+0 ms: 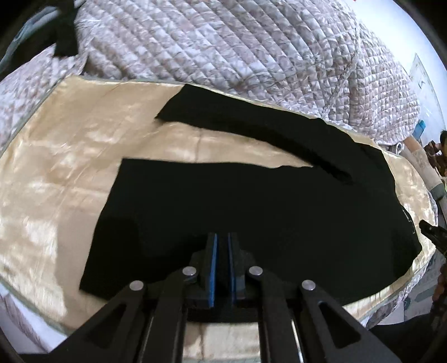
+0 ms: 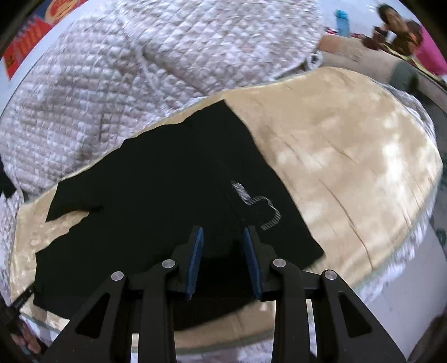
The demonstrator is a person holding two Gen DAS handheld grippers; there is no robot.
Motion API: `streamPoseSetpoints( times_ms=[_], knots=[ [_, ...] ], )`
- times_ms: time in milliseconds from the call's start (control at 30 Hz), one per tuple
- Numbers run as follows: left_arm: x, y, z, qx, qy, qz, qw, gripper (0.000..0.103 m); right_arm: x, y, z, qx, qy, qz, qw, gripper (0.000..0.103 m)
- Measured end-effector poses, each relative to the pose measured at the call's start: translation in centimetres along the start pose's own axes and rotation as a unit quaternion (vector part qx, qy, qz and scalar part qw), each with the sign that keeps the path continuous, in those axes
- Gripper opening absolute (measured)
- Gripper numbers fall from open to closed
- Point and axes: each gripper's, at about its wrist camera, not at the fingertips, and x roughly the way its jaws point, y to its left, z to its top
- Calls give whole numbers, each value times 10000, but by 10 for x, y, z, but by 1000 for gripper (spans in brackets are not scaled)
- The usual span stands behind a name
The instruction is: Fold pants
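Black pants (image 1: pixel 251 201) lie spread flat on a shiny beige cloth (image 1: pixel 69 156), both legs pointing left with a gap between them. My left gripper (image 1: pixel 222 237) hovers over the near leg, its blue-padded fingers close together with a narrow gap and nothing between them. In the right wrist view the pants (image 2: pixel 156 178) show their waist end with a white logo (image 2: pixel 259 206). My right gripper (image 2: pixel 223 234) is open above the waist's near edge, holding nothing. The right gripper's tip shows at the left wrist view's right edge (image 1: pixel 433 234).
A grey-white quilted blanket (image 1: pixel 237 42) is heaped behind the beige cloth, also in the right wrist view (image 2: pixel 111 83). The beige cloth (image 2: pixel 349 153) extends right of the pants. People sit at the far right (image 2: pixel 396 25). A black item (image 1: pixel 65 30) lies at top left.
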Motion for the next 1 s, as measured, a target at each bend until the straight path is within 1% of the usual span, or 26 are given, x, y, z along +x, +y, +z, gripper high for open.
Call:
streamPoseSetpoints(
  times_ms=[33,67,100,133,167,200,233,267,300,333,367,433,500,533,567,667,767,867,933,1000],
  knots=[
    [3,0,4,24,4,7,10000,14,8,2,2,-46,52,-7,10000,31],
    [7,1,9,30,0,56,10000,18,20,1,4,-41,197,-93,9998,31],
    [12,4,11,3,15,113,9999,25,30,-3,4,8,345,-172,9993,31],
    [18,9,14,-55,61,188,9998,29,39,-9,3,83,497,-243,9984,31],
    [25,14,14,-100,147,272,9995,30,46,-16,1,199,609,-303,9975,31],
    [34,20,13,-178,284,435,9985,30,49,-24,-1,417,599,-225,9971,31],
    [37,25,10,-254,320,414,9983,30,46,-26,-2,546,533,-160,9970,31],
    [35,26,9,-282,258,353,9986,30,41,-26,-1,603,435,-107,9972,33],
    [32,24,8,-258,222,391,9987,31,39,-24,-1,591,376,-78,9975,35],
    [29,21,8,-224,212,452,9985,32,35,-18,-1,526,304,-56,9981,38],
    [26,18,7,-218,203,430,9986,32,32,-11,-1,423,244,-25,9988,38],
    [20,13,9,-171,160,255,9994,33,26,3,-3,184,139,72,9997,38],
    [14,4,8,-62,93,226,9997,36,22,22,-7,-145,87,195,9997,47],
    [11,-1,7,-6,74,192,9998,38,22,33,-12,-308,119,286,9990,53],
    [10,-5,7,36,99,149,9998,38,23,45,-16,-481,183,405,9978,55],
    [12,-23,8,285,201,-1,9994,38,26,76,-30,-971,409,799,9912,55],
    [17,-38,18,495,244,-108,9984,38,29,99,-32,-1375,495,1076,9834,55],
    [22,-49,38,657,204,-260,9973,38,37,117,-20,-1698,526,1269,9759,55],
    [28,-54,55,797,143,-346,9961,42,47,123,-6,-1813,552,1418,9716,55],
    [37,-56,72,932,92,-369,9949,42,62,126,10,-1898,576,1441,9695,55]
  ],
)
